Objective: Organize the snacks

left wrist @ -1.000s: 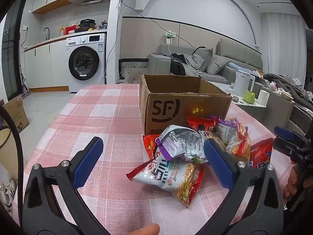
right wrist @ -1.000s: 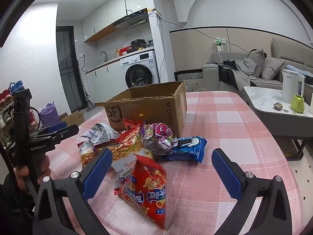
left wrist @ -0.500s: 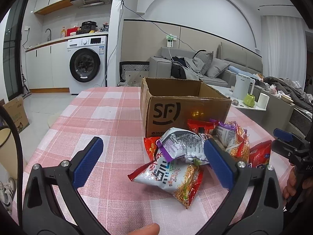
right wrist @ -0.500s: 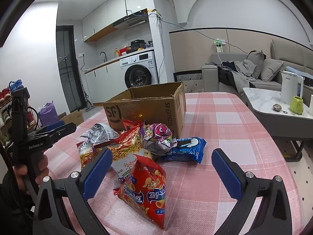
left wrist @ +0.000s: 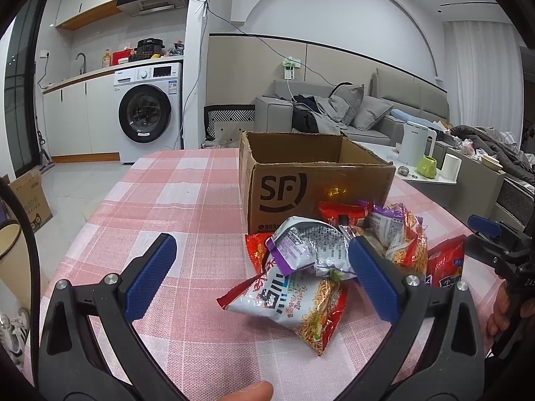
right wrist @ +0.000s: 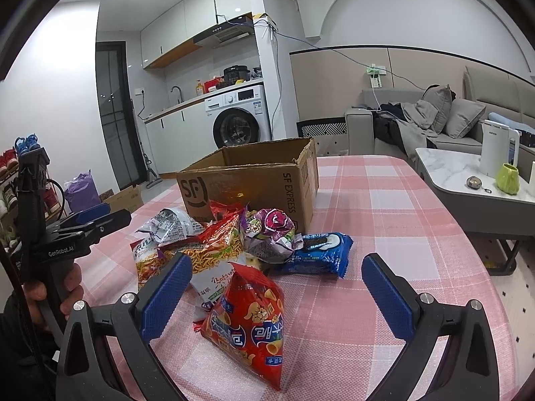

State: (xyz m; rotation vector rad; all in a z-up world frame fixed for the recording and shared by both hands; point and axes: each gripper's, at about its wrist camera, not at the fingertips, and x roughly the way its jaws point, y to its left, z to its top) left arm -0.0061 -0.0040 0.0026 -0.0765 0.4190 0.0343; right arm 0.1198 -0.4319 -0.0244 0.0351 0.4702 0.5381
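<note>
An open cardboard box (left wrist: 314, 180) marked SF stands on the pink checked tablecloth (left wrist: 187, 200); it also shows in the right wrist view (right wrist: 254, 180). Several snack bags lie piled in front of it: a silver-purple bag (left wrist: 307, 250), a noodle bag (left wrist: 301, 304), a red chip bag (right wrist: 247, 320), a blue cookie pack (right wrist: 317, 250). My left gripper (left wrist: 260, 277) is open and empty, just short of the noodle bag. My right gripper (right wrist: 277, 287) is open and empty, with the red chip bag between its fingers' line.
A side table with a white kettle (right wrist: 498, 150) and a green cup (right wrist: 508, 178) stands to the right of the table. A sofa (left wrist: 334, 117) and a washing machine (left wrist: 147, 117) are behind. The table's right edge (right wrist: 481, 267) is near.
Both grippers have drifted slightly; the views shift a little. Nothing was taken hold of and the snacks have not moved.
</note>
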